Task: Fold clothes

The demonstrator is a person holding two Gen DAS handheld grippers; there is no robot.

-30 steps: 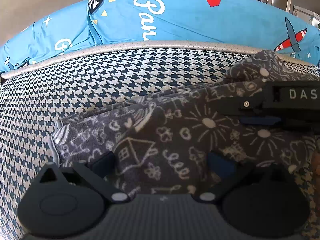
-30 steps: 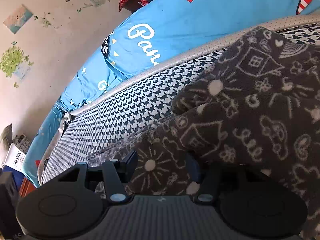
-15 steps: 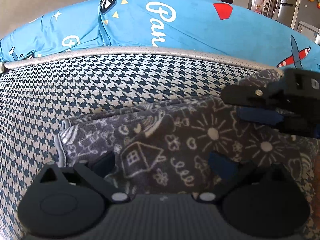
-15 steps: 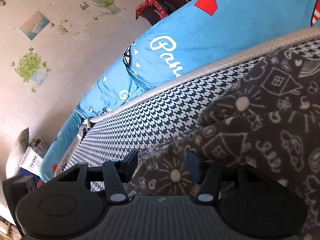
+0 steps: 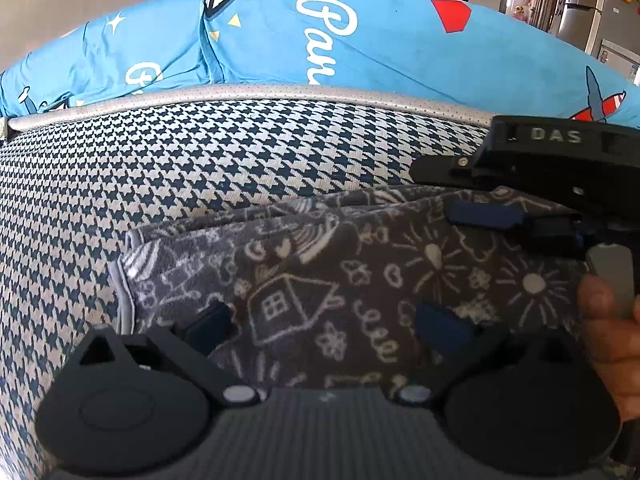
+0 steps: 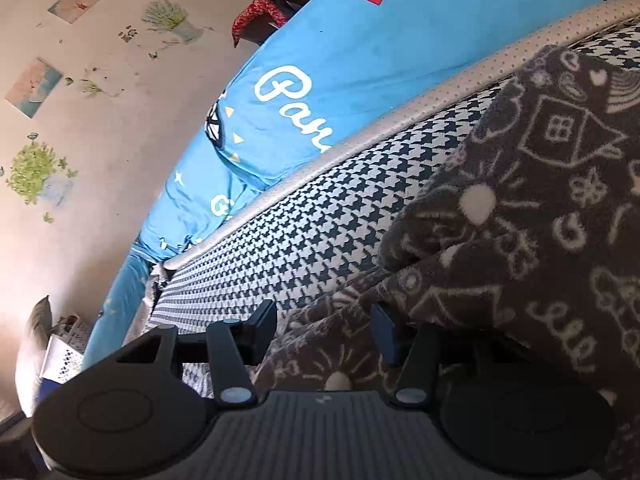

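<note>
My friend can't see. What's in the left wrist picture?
A folded grey cloth with white doodles lies on a houndstooth cushion, between the left tool's open fingers. The right tool reaches in, blue bedding behind.

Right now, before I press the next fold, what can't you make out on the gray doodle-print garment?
- Garment near edge: hidden under the left tool body, left wrist view.
- Its right side: cut off by the frame edge, right wrist view.
- Right tool grip: fabric lies between the pads; contact unclear.
- Garment type: folded layers hide its shape, both views.
</note>
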